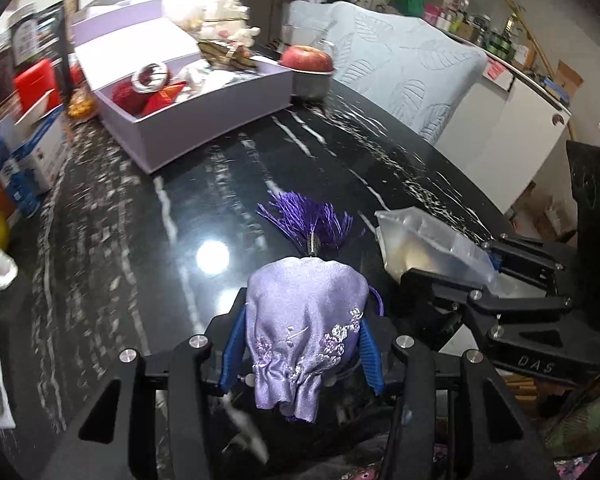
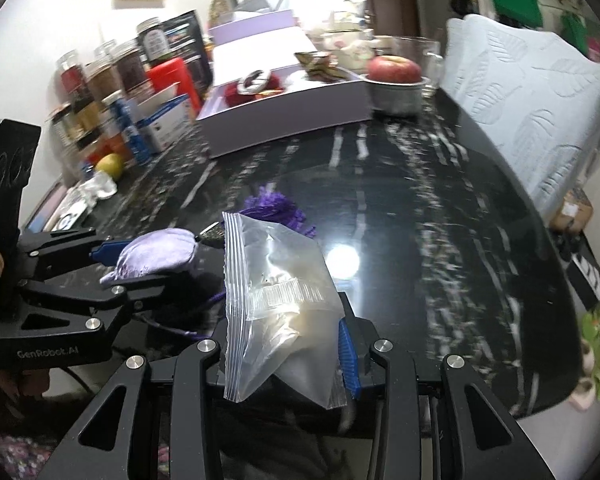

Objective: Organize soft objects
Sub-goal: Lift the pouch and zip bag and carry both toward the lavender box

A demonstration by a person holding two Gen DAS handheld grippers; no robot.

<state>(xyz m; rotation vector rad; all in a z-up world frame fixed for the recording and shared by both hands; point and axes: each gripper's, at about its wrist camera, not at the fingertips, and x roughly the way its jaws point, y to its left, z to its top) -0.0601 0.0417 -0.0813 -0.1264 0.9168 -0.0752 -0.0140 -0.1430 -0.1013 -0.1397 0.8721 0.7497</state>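
Observation:
My left gripper (image 1: 300, 344) is shut on a lilac satin pouch (image 1: 306, 320) with embroidered flowers and a purple tassel (image 1: 308, 218), held just above the black marble table (image 1: 140, 260). My right gripper (image 2: 288, 344) is shut on a clear zip-lock bag (image 2: 276, 292), held close to the right of the pouch. The pouch also shows in the right wrist view (image 2: 156, 254), and the bag in the left wrist view (image 1: 428, 240). An open lilac box (image 1: 204, 120) stands at the far side of the table.
The box holds red items and a silver bangle (image 1: 152, 76). An apple in a metal bowl (image 1: 308, 68) stands right of the box. Jars, cartons and a lemon (image 2: 110, 164) line the left wall. A pale blue cushioned chair (image 1: 400, 80) stands beyond the table's right edge.

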